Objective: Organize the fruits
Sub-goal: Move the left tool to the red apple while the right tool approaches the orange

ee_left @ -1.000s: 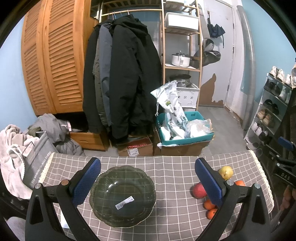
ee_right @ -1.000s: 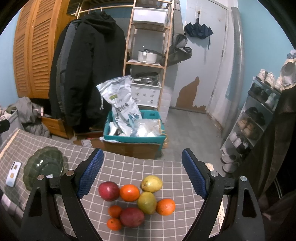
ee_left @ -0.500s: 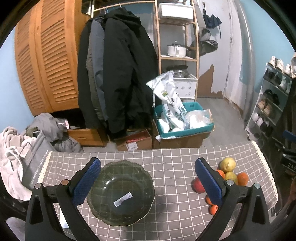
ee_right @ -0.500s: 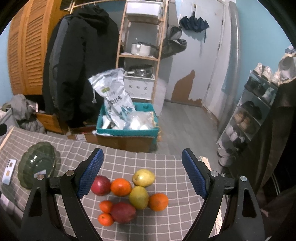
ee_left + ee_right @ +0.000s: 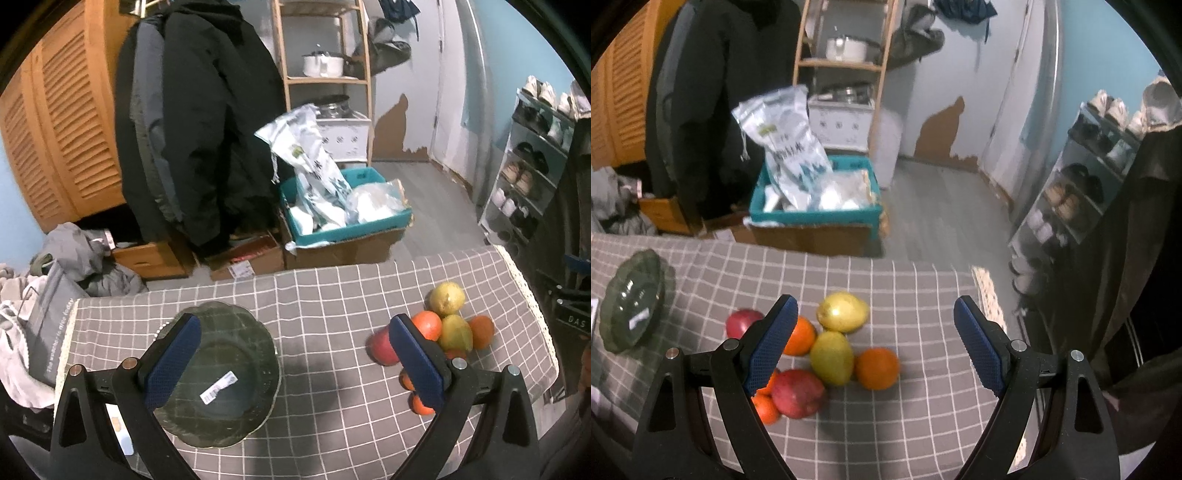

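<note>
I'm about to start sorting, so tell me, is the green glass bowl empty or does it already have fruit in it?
Empty. The green glass bowl holds only a white sticker, and the fruit sits piled on the tablecloth.

Grey tote bag (image 5: 51,332), far left: "The weather is nice today", partly legible
Black gripper part (image 5: 576,321), far right: "DAS"
Bowl sticker (image 5: 218,385): unreadable
</note>
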